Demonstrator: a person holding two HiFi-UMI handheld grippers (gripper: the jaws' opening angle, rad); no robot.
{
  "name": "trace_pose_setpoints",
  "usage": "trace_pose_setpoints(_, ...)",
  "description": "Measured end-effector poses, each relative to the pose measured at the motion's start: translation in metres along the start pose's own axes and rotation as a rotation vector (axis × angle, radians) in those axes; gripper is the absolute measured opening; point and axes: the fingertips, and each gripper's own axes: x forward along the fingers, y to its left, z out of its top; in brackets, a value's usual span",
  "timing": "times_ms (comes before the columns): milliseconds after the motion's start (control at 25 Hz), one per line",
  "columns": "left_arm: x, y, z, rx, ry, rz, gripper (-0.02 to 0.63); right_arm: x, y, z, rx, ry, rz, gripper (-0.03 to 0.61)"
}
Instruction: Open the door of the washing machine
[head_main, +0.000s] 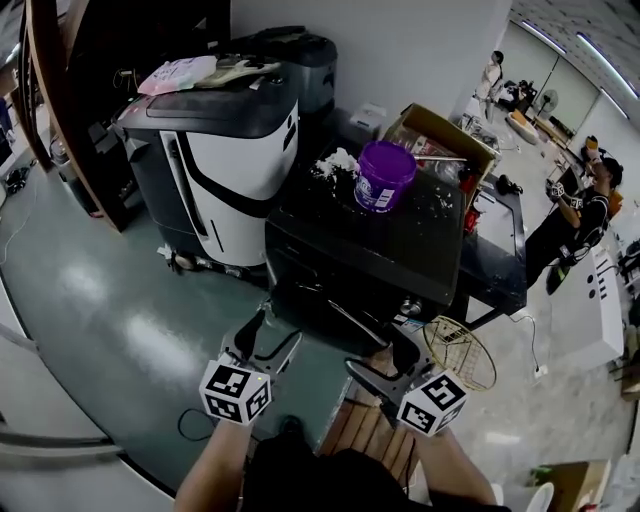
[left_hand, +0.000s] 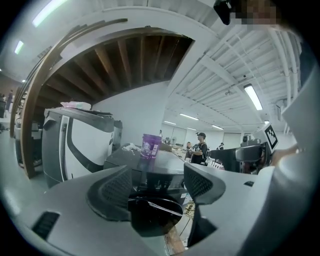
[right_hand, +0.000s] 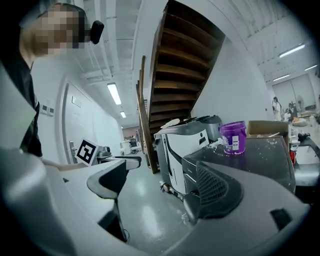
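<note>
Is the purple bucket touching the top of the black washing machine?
Touching. The head view shows the purple bucket standing on the washing machine's top, no gap beneath.

All 3 views toward washing machine (head_main: 400, 250)

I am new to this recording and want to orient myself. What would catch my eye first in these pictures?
First the purple bucket, on top of the dark washing machine in the middle. Then the left gripper and right gripper low in the head view, jaws apart and empty, short of the machine's front. A white and grey machine stands left of it.
</note>
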Motion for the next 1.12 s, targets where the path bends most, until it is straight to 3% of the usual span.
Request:
trace_pose_setpoints(200, 0.010, -0.002, 0.016, -0.002, 0.026, -0.040, 0.341, -0.004, -0.012, 0.007, 0.020, 0.022, -0.070, 0.440)
trace_pose_setpoints(680, 0.057, -0.013, 0.005, 0.036, 0.141, -0.111, 0.338, -0.007, -0.058, -0.010, 0.129, 0.016, -0.152, 0.440)
trace_pose_setpoints(1120, 0.148, 0.002, -0.010, 0.075, 0.267, -0.131, 0.330, 0.044, -0.134, -0.030, 0.203, 0.062, -0.117, 0.437)
